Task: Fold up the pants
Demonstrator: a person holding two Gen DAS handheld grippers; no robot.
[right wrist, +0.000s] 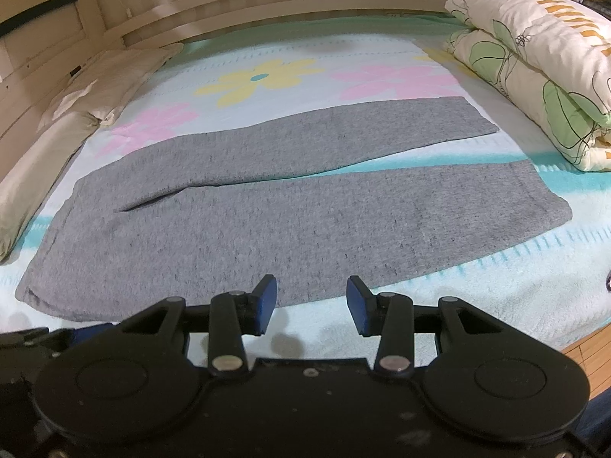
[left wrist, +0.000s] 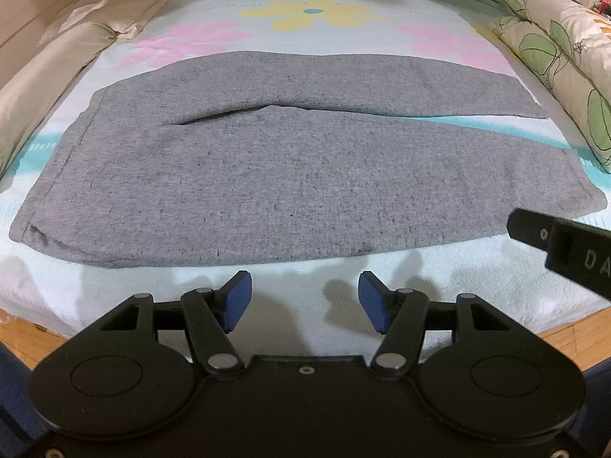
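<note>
Both black two-finger claws with blue pads, the left gripper (left wrist: 304,301) and the right gripper (right wrist: 311,303), hover wide open and empty over the near edge of the bed. Just beyond them, grey knit pants (left wrist: 214,175) lie flat and unfolded on a pale flowered blanket (left wrist: 313,11), waistband left, legs right. Folding seems not begun; next, likely grip the near leg's edge and carry it over the far leg. On the right gripper's body, in the left view, only the letters "DA" (left wrist: 594,261) are readable.
</note>
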